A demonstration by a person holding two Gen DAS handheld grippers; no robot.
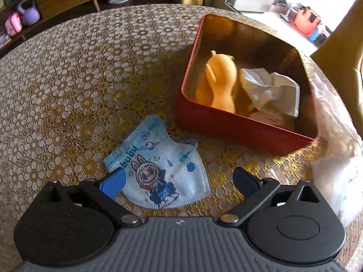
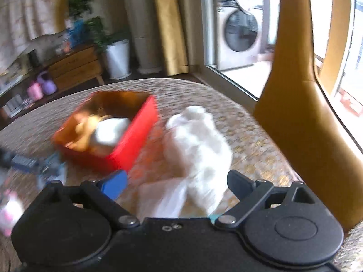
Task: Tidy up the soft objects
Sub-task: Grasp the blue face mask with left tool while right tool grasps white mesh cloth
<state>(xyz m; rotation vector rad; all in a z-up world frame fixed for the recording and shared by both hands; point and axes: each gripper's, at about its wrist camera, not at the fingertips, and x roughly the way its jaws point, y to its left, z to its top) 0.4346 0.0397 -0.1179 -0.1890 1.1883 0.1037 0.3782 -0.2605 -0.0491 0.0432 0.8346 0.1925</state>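
A child's blue face mask (image 1: 158, 170) with a cartoon print lies flat on the table, between the spread fingers of my open left gripper (image 1: 178, 181). Beyond it stands a red square tin (image 1: 238, 131) holding an orange soft toy (image 1: 217, 81) and a crumpled white cloth (image 1: 270, 88). In the blurred right wrist view, a white fluffy cloth (image 2: 197, 145) lies on the table right of the red tin (image 2: 131, 142). My open right gripper (image 2: 177, 181) hovers over its near end, with a clear plastic bag (image 2: 163, 199) under it.
A patterned lace cover (image 1: 90, 79) spreads over the round table. White wrapped material (image 1: 335, 158) sits at the table's right edge. A tan chair back (image 2: 301, 113) rises close on the right. Small blurred items (image 2: 34, 165) lie left of the tin.
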